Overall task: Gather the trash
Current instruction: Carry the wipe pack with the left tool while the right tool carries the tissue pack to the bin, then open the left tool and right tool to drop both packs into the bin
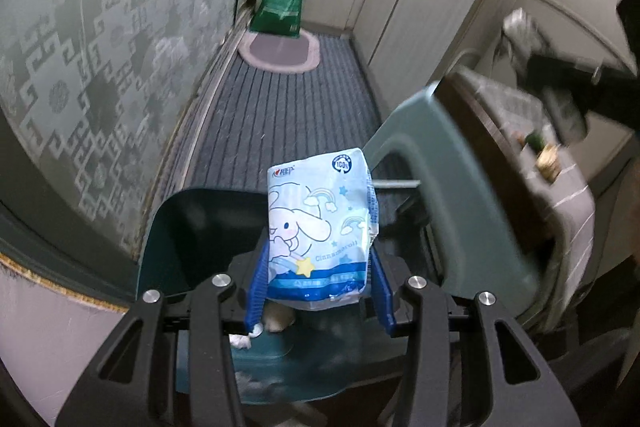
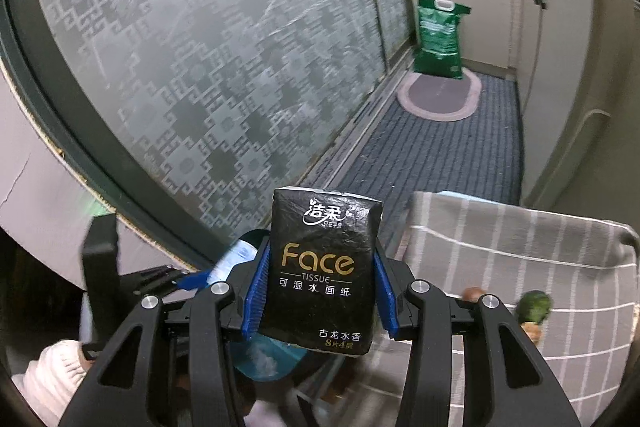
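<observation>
1. Pale-blue tissue pack [image 1: 320, 231], printed "Cinnamoroll" and "100%", sits clamped in my left gripper [image 1: 318, 291] above the teal bin [image 1: 460, 195].
2. My right gripper [image 2: 316, 303] clamps the black tissue pack [image 2: 324, 267], reading "Face TISSUE".

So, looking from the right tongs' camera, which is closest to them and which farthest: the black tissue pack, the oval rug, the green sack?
1. Black tissue pack: clamped between the right tongs.
2. Oval rug: further along the floor, toward the right.
3. Green sack: standing at the rug's far end, by the cupboards.
</observation>
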A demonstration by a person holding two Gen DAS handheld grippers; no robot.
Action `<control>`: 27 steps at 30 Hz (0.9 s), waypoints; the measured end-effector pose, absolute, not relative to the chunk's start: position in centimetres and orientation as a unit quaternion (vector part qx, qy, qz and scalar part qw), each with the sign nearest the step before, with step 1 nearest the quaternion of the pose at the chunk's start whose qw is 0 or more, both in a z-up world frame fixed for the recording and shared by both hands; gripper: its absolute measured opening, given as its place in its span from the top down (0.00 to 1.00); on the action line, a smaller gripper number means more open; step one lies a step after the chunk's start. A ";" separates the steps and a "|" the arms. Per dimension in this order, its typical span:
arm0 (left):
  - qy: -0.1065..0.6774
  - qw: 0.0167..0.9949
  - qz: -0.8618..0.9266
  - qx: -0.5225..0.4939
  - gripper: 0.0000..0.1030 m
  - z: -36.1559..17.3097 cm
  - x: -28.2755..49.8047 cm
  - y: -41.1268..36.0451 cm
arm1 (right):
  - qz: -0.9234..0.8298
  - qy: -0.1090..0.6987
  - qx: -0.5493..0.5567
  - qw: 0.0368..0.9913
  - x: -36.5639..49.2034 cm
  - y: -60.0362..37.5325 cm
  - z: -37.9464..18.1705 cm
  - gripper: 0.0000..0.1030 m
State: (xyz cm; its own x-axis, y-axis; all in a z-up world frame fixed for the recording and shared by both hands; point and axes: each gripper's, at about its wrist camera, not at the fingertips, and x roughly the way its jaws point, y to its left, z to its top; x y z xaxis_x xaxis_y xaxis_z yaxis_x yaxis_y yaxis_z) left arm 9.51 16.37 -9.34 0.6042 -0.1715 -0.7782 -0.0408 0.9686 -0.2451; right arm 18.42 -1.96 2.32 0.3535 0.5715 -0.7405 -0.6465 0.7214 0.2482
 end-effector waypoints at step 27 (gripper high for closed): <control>0.505 0.857 -0.008 -0.099 0.48 -14.5 7.1 20.1 | 0.394 0.493 -0.114 0.767 15.9 9.5 -4.2 0.55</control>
State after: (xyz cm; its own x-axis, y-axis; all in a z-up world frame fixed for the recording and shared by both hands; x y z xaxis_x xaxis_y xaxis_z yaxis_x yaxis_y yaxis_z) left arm 7.06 20.07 -14.54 0.4900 -0.1139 -0.8643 -0.0854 0.9804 -0.1776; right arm 15.85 9.54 -4.24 0.2034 0.4920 -0.8465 -0.7166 0.6639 0.2137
